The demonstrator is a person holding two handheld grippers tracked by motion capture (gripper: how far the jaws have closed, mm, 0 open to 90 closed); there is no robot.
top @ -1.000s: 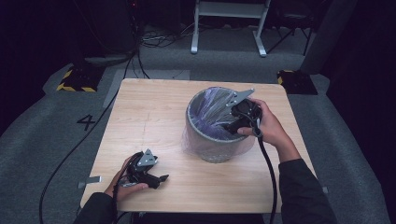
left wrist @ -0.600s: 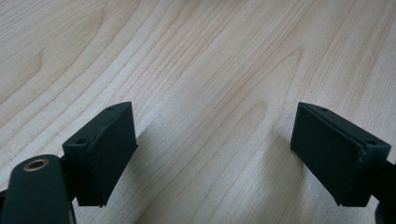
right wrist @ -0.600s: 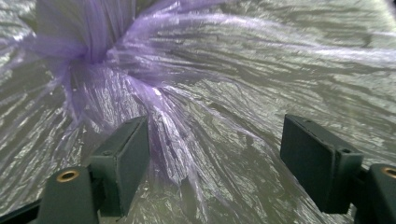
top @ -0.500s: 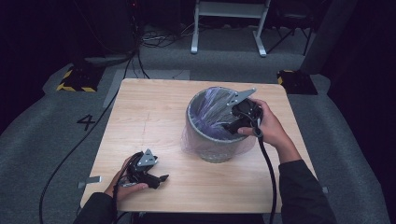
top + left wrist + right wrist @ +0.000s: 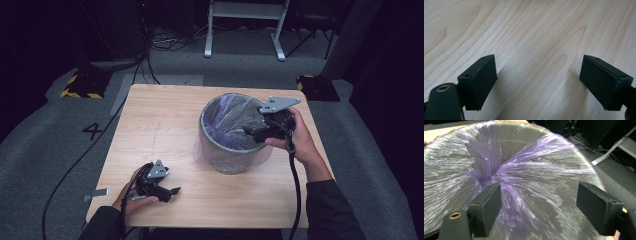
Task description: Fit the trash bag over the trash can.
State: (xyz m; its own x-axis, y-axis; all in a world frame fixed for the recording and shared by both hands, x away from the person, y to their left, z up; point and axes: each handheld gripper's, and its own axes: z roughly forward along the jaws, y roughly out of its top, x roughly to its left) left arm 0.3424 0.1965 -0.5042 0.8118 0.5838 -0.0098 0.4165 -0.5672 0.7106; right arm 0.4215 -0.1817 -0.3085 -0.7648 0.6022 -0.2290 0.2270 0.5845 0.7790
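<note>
Purple liner [image 5: 235, 120] drapes grey bin [image 5: 232, 155], centre-right on counter [image 5: 150, 130]. High view: my right tool [image 5: 250, 132] over rim at 3 o'clock; left tool [image 5: 172, 191] parked at 7 o'clock, out of way.

Left gripper view: jaws spread on bare wood.

Right gripper view: jaws just been opening, nothing pinched, liner folds [image 5: 524, 185] beneath; presumably seating bag.

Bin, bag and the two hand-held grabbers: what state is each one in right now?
Bin: upright on the table.
Purple bag: lining the bin, spread over its rim, gathered toward the middle.
Right gripper: over the bin's mouth, jaws wide and just opened further, nothing pinched between them.
Left gripper: low over bare tabletop, jaws open, holding nothing.
</note>
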